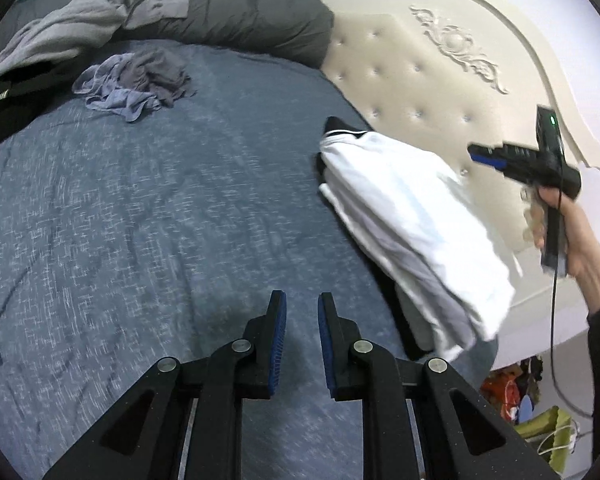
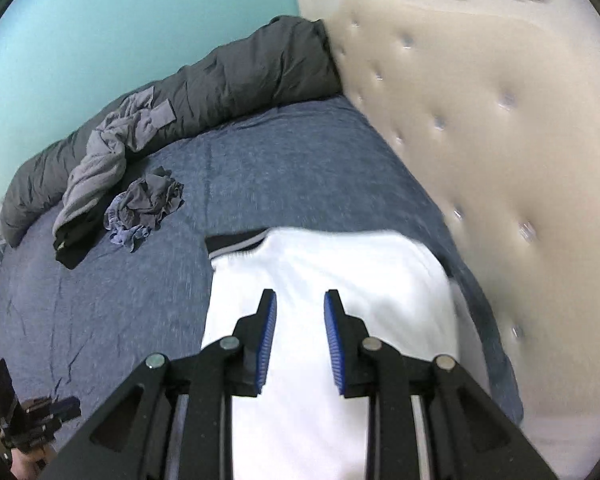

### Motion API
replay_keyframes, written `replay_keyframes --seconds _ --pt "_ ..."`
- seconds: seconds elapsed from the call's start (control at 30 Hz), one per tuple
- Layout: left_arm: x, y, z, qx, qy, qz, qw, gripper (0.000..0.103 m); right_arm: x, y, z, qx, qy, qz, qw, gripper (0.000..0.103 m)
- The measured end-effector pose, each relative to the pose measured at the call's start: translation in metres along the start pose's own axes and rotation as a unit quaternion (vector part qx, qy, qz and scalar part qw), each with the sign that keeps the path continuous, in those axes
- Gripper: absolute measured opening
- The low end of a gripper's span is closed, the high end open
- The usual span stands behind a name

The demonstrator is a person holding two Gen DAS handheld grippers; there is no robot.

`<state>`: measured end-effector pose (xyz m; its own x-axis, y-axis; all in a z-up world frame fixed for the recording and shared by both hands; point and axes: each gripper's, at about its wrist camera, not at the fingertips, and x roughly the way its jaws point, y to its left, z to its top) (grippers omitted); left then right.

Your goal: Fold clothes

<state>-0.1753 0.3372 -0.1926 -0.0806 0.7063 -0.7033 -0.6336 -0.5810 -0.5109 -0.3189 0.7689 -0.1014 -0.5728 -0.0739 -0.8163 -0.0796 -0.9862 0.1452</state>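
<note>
Lying on the bed: a folded white garment (image 1: 416, 236) rests flat on top of a stack of folded clothes, near the headboard side of the blue bedspread (image 1: 140, 220).
Under the white piece: a black layer with a thin white stripe (image 1: 342, 130) peeks out at the far end, and a grey layer shows at the near end.
Left gripper (image 1: 302, 340): it hangs over the bare bedspread just beside the stack; its jaws stand a small way apart with nothing between them.
Right gripper (image 2: 300, 344): it hangs over the white garment; its jaws stand a small way apart and grip nothing.
Right hand (image 1: 568, 236): seen from the left wrist view, it holds its tool in the air in front of the headboard.
Still in a heap: a crumpled blue-grey cloth (image 1: 136, 82) lies far across the bed.
Next to the heap: a grey top (image 1: 72, 36) is draped over a black garment (image 1: 8, 112).
Far edge: a dark grey rolled quilt (image 2: 240, 76) runs along the bed.
Headboard (image 1: 412, 92): cream, padded with buttons.
Boxes or baskets: I cannot tell of any on the bed.
</note>
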Motion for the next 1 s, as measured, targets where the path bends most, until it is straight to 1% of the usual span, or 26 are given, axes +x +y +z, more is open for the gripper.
replay_keyframes --seconds 0.2,0.37,0.53,0.77,1.0 --pt "-0.027 -0.035 -0.01 0.014 -0.008 -0.005 0.9999 0.019 -0.051 -0.005 -0.046 0.023 -0.029 0.01 0.999 0.024" --pt "-0.05 -0.063 -0.018 0.033 -0.014 -0.008 0.9993 0.021 -0.083 0.002 -0.082 0.042 -0.05 0.021 0.998 0.024" --pt "-0.075 -0.087 -0.023 0.052 -0.026 -0.009 0.9983 0.022 -0.106 0.013 -0.104 0.044 -0.062 0.022 0.997 0.024" --pt "-0.107 -0.111 -0.03 0.07 -0.042 -0.007 0.9966 0.026 -0.137 0.026 -0.134 0.052 -0.077 0.027 0.995 0.024" --pt "-0.131 -0.129 -0.041 0.084 -0.052 -0.011 0.995 0.027 -0.168 0.041 -0.165 0.056 -0.087 0.023 0.994 0.024"
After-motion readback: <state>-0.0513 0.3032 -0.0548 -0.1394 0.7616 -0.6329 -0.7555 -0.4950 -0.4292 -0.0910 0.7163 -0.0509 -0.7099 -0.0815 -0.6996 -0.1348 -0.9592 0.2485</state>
